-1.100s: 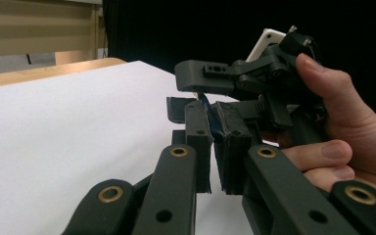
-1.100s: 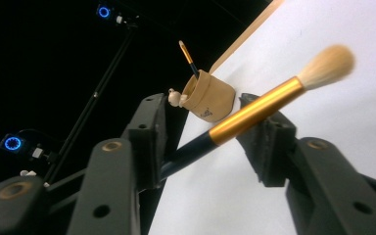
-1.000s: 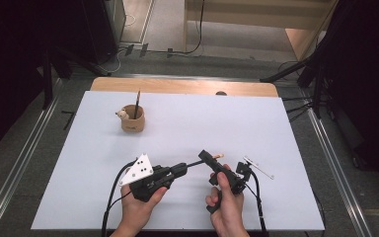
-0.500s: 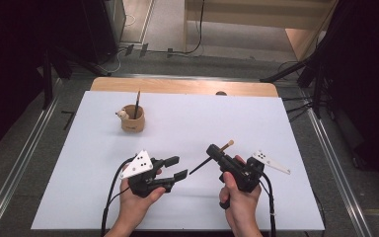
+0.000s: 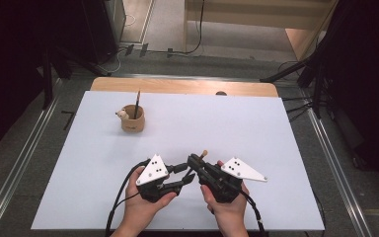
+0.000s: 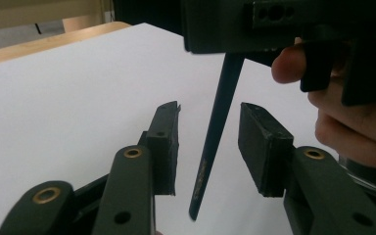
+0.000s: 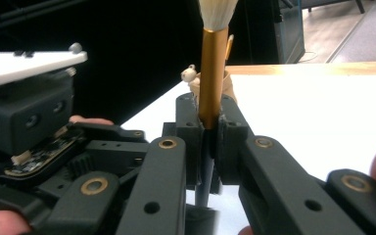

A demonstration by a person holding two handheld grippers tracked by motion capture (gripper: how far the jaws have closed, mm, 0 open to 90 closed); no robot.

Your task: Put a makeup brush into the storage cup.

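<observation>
One white table [image 5: 276, 148] w/ dark room behind

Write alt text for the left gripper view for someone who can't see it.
The left hand-held gripper stands open around the dark handle of a brush, which hangs tilted between the jaws over the white table. Above, the right hand-held gripper holds the brush.

we see a white table [image 5: 276, 148] with a bare wooden strip [image 5: 182, 87] along its far edge, a grey floor [image 5: 34, 148] with metal rails [image 5: 10, 182] at either side, and dark stands [image 5: 321, 69] and cables [image 5: 197, 29] beyond.
</observation>
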